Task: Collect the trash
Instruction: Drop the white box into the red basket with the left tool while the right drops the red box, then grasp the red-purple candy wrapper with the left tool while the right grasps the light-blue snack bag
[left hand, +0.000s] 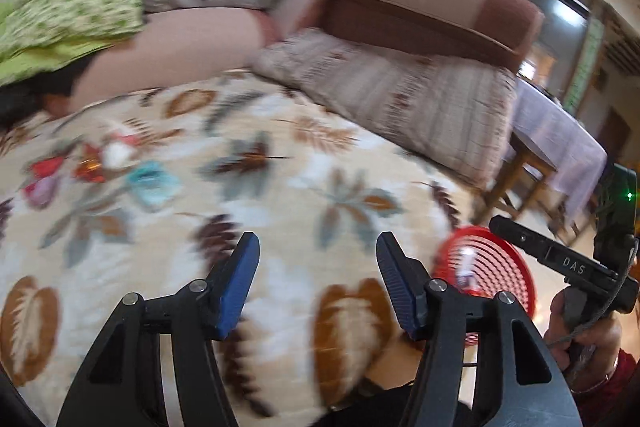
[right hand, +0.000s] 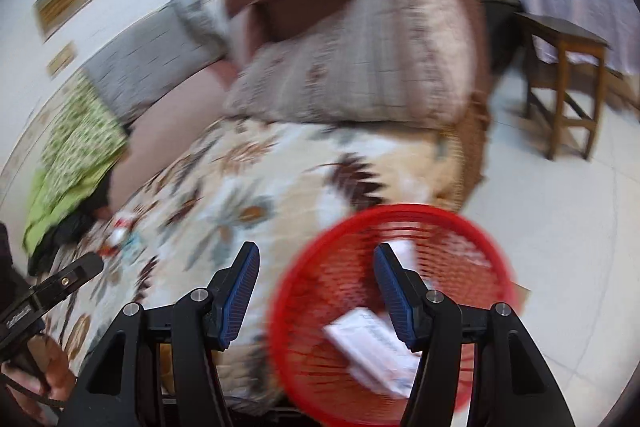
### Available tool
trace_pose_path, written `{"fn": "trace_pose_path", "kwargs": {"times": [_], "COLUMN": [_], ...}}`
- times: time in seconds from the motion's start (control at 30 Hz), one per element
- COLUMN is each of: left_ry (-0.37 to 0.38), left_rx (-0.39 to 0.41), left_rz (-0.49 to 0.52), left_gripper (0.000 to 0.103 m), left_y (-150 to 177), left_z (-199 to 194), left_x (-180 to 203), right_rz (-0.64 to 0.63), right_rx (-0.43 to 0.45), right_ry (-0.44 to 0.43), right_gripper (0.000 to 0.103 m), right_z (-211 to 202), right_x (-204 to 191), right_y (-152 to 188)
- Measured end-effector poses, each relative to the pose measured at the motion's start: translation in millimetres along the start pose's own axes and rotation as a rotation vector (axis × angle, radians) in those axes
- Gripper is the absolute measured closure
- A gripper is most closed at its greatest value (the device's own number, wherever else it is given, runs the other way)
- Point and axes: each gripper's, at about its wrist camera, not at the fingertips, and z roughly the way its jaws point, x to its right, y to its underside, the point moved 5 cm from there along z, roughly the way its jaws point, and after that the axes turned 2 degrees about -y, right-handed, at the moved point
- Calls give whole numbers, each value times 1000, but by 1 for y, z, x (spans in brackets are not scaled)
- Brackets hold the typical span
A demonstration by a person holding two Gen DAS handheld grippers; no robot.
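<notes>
The bed's blanket [left hand: 280, 187] looks like soft, fuzzy cloth, matt, printed with leaves. The pillow [left hand: 400, 99] against the headboard is woven cloth with a rough, ribbed look. The basket [right hand: 400, 267] is red plastic in an openwork weave, slightly shiny, and a white paper packet [right hand: 372, 343] lies inside it. The left gripper [left hand: 318, 283] has matt black plastic arms, bright metal pivot pins and ribbed blue fingers [left hand: 240, 283] that look rubbery. The stool [right hand: 568, 87] is dark varnished wood. The floor [right hand: 560, 227] is pale, smooth tile with a faint gloss.
</notes>
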Motion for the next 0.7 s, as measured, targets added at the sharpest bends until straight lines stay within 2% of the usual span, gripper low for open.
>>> {"fn": "trace_pose_path", "kwargs": {"times": [0.2, 0.4, 0.5, 0.53, 0.7], "left_ry": [-166, -249, -289, -300, -341], "left_rx": [46, 58, 58, 55, 22], "left_rz": [-119, -265, -322, -337, -358], "left_gripper": [43, 43, 37, 34, 33], "left_y": [-4, -4, -5, -5, -11], "left_z": [-31, -53, -58, -58, -46], "left_x": [-99, -187, -229, -240, -292], "right_rz": [-159, -324, -388, -413, -478], "right_rx": [-52, -145, -211, -253, -340], "right_ry": [-118, -238, -287, -307, -317], "right_gripper": [39, 38, 29, 29, 24], "right_z": [37, 92, 125, 142, 207], "right_x": [-89, -189, -241, -261, -325], "right_y": [-6, -13, -9, -3, 21]}}
